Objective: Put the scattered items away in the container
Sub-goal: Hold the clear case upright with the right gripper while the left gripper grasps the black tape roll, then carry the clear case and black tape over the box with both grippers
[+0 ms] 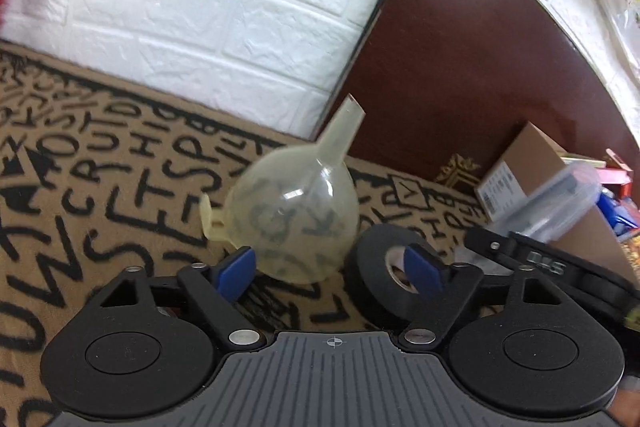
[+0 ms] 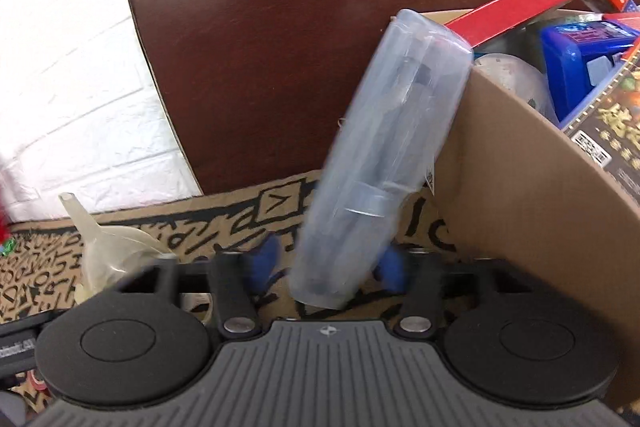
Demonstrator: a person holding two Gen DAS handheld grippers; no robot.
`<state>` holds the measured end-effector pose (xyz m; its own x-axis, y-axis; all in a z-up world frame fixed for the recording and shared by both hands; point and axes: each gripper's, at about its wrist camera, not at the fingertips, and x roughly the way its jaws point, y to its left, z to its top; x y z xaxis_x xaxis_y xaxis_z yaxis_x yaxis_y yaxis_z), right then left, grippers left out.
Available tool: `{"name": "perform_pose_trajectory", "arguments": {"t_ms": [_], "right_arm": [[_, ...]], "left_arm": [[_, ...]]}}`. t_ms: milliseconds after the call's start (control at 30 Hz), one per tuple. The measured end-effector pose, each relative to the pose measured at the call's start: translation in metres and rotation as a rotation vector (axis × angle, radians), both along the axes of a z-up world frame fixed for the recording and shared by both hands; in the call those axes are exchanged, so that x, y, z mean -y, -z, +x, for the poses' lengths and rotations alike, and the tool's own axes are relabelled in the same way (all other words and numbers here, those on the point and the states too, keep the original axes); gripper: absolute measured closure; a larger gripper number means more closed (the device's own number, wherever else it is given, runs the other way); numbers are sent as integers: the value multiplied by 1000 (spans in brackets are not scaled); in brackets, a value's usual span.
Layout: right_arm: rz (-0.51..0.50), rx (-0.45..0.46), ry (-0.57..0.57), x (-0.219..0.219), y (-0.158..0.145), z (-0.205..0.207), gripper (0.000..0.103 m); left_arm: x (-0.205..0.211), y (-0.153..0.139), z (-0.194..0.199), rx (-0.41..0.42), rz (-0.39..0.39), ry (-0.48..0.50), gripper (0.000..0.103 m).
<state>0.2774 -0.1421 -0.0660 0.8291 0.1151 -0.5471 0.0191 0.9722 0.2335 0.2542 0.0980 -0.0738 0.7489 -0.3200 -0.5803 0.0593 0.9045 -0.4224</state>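
1. The left gripper [image 1: 330, 269] had its blue-padded fingers [image 1: 236, 273] spread wide around the funnel [image 1: 296, 211], a cloudy, soft-looking translucent plastic bowl with a narrow spout sticking up and back; the pads flanked the bowl's lower rim, and whether either touched it I could not tell.
2. Just right of the funnel lay a roll of black tape [image 1: 384, 267], matte, ring-shaped, pale at the core, partly behind the right-hand blue pad.
3. Both sat on the worktop [image 1: 80, 195], covered in a tan cloth printed with rough black letters.
4. Behind the funnel stood a white embossed brick-pattern wall [image 1: 192, 7] and a glossy dark-brown rounded chair back [image 1: 460, 59].
5. The right gripper [image 2: 326, 263] had its blue fingers [image 2: 266, 261] close on either side of the clear plastic tube case [image 2: 384, 155], a long smooth cylinder with dark contents inside; the picture was blurred, so whether the pads pressed it I could not tell.
6. The case leaned upward, its top resting against the rim of the cardboard box [image 2: 520, 195], plain brown corrugated board, right of the funnel.
7. Inside that box showed a red carton [image 2: 532, 3], a blue plastic bin [image 2: 576, 67] and a printed packet.
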Motion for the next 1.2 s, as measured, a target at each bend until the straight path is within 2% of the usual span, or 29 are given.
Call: {"name": "perform_pose_trajectory", "arguments": {"t_ms": [133, 167, 233, 300, 367, 433, 500, 533, 567, 600, 633, 833, 867, 967, 1100, 1133, 1167, 1200], "right_arm": [[1, 8, -65, 5, -11, -11, 60], [-9, 19, -83, 5, -15, -17, 61], [-37, 59, -115, 4, -26, -30, 66], [-42, 84, -142, 6, -36, -39, 68], [-28, 78, -157, 11, -42, -42, 68], [-30, 55, -181, 12, -44, -43, 68], [-58, 27, -199, 10, -43, -44, 68], [-72, 8, -206, 8, -41, -44, 68], [-82, -16, -213, 7, -38, -42, 67], [-91, -34, -219, 5, -35, -41, 66], [-106, -42, -221, 2, -34, -41, 66], [-159, -53, -204, -8, -26, -24, 51], [-179, -56, -201, -11, -23, -20, 48], [-193, -89, -213, -16, -14, -7, 50], [-204, -153, -219, -14, 0, 10, 60], [-192, -166, -227, -13, 3, 11, 62], [-189, -163, -232, -12, 1, 8, 64], [-176, -169, -242, -12, -1, 4, 64]], "left_arm": [[17, -1, 3, -21, 61, 20, 25], [20, -1, 4, -31, 61, 20, 31], [25, -1, 9, -70, 24, 50, 57], [33, -4, 13, -84, 58, 24, 48], [39, -4, 18, -88, 92, -7, 45], [43, -1, 24, -96, 89, -22, 40], [50, 0, 29, -87, 138, -11, 39], [56, 0, 30, -79, 184, 0, 40], [61, 1, 30, -73, 232, 17, 46], [64, 1, 28, -65, 282, 28, 66], [66, 2, 27, -59, 305, 44, 70], [52, -3, 18, -91, 266, 75, 73], [52, -3, 19, -92, 259, 73, 71], [54, 0, 25, -81, 260, 75, 48], [61, 2, 27, -46, 323, 102, 46], [60, 2, 27, -41, 328, 114, 49], [59, 2, 26, -38, 334, 125, 69], [58, 1, 24, -39, 333, 132, 71]]}}
